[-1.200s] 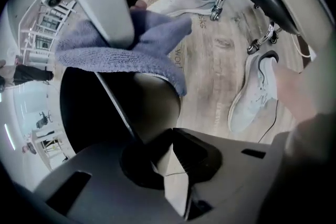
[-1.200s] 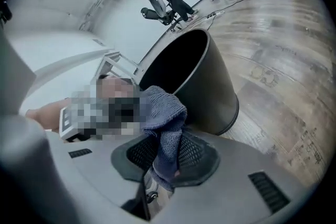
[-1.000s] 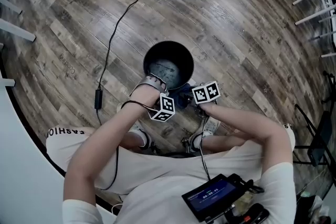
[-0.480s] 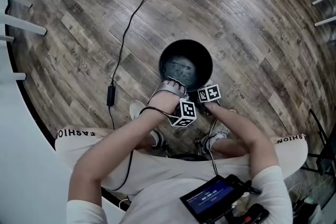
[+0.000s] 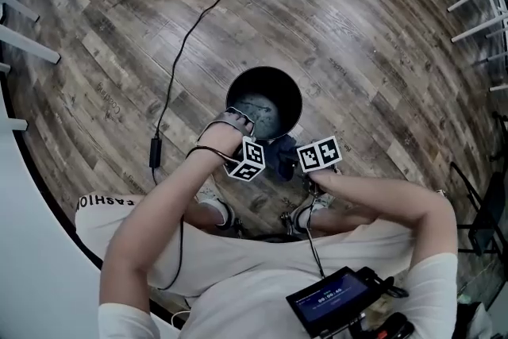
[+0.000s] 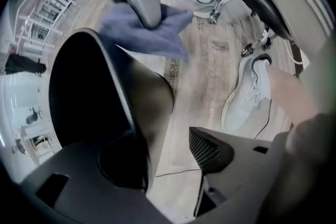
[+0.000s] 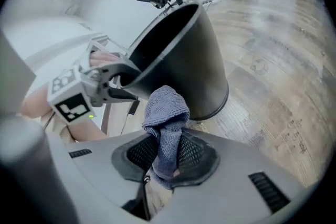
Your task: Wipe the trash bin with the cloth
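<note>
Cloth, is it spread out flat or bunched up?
Bunched up: the cloth stands as a crumpled wad pinched between the right gripper's jaws.

left gripper (image 6: 163,139) opening, seemingly astride rim (image 6: 113,86), right gripper (image 7: 167,152) clamping cloth (image 7: 167,113)

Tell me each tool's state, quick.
Left tool: jaws opening, trash bin rim between them, not gripped.
Right tool: closed on the cloth.

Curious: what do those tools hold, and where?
Right tool pinches the cloth by a bunched fold. Left tool jaws are opening; trash bin rim between them, ungripped.
</note>
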Motion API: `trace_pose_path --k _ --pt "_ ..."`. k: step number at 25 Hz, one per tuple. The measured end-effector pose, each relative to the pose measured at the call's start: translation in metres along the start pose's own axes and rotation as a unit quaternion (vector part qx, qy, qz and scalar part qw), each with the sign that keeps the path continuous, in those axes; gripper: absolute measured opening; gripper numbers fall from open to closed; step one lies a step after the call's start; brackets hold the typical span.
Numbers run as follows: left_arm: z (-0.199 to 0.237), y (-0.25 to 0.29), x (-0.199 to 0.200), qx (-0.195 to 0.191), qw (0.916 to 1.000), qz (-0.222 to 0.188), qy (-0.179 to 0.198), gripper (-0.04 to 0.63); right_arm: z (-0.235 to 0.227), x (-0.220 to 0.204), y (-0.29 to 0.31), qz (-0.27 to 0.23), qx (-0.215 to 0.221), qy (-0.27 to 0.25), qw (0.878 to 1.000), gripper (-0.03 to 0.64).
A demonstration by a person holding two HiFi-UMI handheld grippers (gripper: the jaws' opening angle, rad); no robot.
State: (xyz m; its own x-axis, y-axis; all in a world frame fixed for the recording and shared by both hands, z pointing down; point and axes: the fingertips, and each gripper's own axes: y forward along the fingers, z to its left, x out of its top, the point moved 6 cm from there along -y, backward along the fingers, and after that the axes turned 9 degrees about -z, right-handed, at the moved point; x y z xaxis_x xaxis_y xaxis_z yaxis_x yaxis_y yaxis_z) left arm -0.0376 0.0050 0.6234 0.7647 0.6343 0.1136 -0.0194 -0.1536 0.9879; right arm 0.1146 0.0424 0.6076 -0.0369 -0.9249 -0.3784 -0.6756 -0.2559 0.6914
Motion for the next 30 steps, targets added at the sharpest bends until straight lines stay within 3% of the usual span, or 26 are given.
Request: trace_pose_path --k 4,6,8,15,19,24,28,29,30 --pt "-0.002 0.007 0.004 0.038 0.9986 0.02 0.031 0.238 0.028 0.015 -0.02 -0.045 0.018 -0.008 0.999 0.077" --pt "-0.003 0.004 0.012 0.039 0.9985 0.017 0.034 0.073 0.028 0.021 -0.015 -0.055 0.019 -0.013 0.998 0.077" --pt "-0.005 0.002 0.022 0.03 0.999 0.015 0.028 0.055 0.02 0.023 -0.007 -0.056 0.013 -0.022 0.998 0.077" --pt "0.001 0.0 0.035 0.025 0.9994 0.017 -0.018 0.054 -0.034 0.007 0.033 -0.031 -0.011 -0.056 0.998 0.077" --pt "0.007 -0.001 0.045 0.018 0.9969 0.014 -0.075 0.054 -0.068 -0.008 0.07 -0.025 -0.02 -0.062 0.998 0.077" --pt "0.018 -0.002 0.049 0.013 0.9912 0.007 -0.131 0.054 -0.11 -0.02 0.115 -0.027 -0.036 -0.021 0.999 0.077" --pt "0.021 -0.002 0.054 0.006 0.9892 -0.029 -0.144 0.055 -0.123 -0.031 0.125 -0.022 -0.053 -0.011 0.998 0.077" --pt "0.02 -0.002 0.055 -0.001 0.9876 -0.044 -0.15 0.067 -0.121 -0.034 0.122 -0.016 -0.058 -0.011 0.998 0.077" --pt "0.02 -0.003 0.055 -0.007 0.9868 -0.054 -0.153 0.122 -0.118 -0.038 0.117 -0.007 -0.062 -0.01 0.998 0.077"
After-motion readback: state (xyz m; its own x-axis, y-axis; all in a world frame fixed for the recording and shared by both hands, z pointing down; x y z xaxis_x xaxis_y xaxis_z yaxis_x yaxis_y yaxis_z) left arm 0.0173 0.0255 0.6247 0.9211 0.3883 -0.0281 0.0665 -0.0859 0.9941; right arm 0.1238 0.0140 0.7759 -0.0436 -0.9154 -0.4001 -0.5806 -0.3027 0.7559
